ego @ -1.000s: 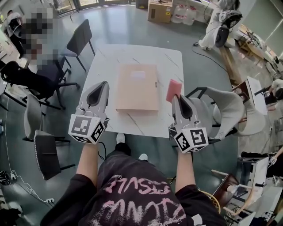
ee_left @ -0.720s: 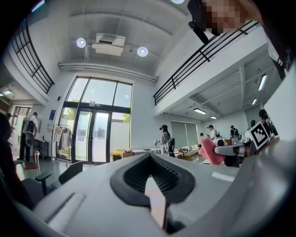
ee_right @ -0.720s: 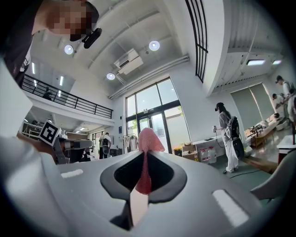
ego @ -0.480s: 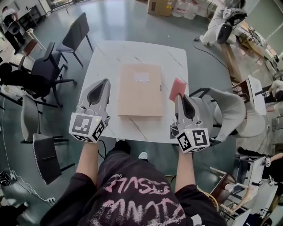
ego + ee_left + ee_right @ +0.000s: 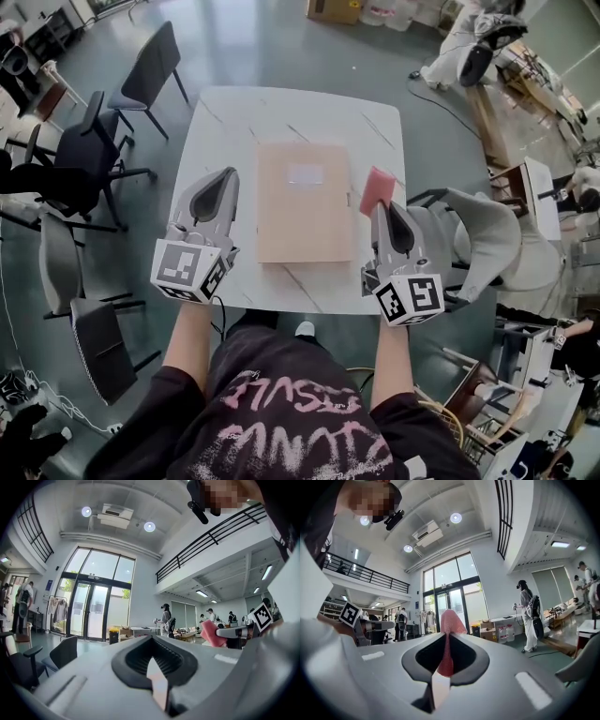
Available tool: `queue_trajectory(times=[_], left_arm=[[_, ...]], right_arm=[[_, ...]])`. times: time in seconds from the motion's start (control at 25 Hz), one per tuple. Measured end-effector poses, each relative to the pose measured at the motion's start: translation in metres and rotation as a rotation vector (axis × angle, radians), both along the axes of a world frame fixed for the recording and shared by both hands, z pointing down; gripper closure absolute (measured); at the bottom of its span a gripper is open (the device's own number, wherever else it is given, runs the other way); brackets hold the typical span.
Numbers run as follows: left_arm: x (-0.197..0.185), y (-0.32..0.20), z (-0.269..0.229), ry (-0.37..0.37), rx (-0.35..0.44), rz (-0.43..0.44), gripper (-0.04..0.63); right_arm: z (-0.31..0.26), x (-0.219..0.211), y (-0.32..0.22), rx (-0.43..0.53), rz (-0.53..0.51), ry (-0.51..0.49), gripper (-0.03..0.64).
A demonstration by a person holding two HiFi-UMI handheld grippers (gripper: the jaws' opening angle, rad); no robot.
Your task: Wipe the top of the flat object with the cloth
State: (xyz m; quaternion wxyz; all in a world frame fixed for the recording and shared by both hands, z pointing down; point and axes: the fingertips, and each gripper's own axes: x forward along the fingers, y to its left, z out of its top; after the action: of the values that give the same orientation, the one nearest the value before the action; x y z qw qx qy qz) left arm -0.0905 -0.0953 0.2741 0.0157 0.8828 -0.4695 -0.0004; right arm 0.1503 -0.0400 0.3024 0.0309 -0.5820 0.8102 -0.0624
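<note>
A flat tan folder (image 5: 304, 200) lies in the middle of the white table (image 5: 225, 131). My right gripper (image 5: 382, 208) hangs over the table's right edge, shut on a pink cloth (image 5: 377, 189) that sticks up past its tips; in the right gripper view the pink cloth (image 5: 449, 637) is pinched between the closed jaws. My left gripper (image 5: 223, 183) is held left of the folder above the table, jaws together with nothing in them. In the left gripper view the pink cloth (image 5: 212, 633) shows at the right.
Dark chairs (image 5: 150, 70) stand left of the table and a grey chair (image 5: 487, 234) to the right. A cardboard box (image 5: 334, 9) sits on the floor beyond. People (image 5: 528, 613) stand far off in the hall.
The head view has shifted a little so the table and folder sit slightly lower and to the right. Both grippers keep their poses and the cloth stays gripped.
</note>
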Motion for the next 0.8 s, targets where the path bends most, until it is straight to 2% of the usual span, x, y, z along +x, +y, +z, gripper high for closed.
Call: queue_trajectory(times=[0.36,0.8], left_arm=[[-0.008,-0.029,0.015,0.012,-0.036,0.044,0.593],[-0.027,-0.058,0.032,0.046,-0.071,0.089,0.593]], right_arm=[[0.008,-0.02,-0.026,-0.028,0.015,0.01,0.577],[0.017,-0.039,-0.044,-0.074,0.093,0.028,0.575]])
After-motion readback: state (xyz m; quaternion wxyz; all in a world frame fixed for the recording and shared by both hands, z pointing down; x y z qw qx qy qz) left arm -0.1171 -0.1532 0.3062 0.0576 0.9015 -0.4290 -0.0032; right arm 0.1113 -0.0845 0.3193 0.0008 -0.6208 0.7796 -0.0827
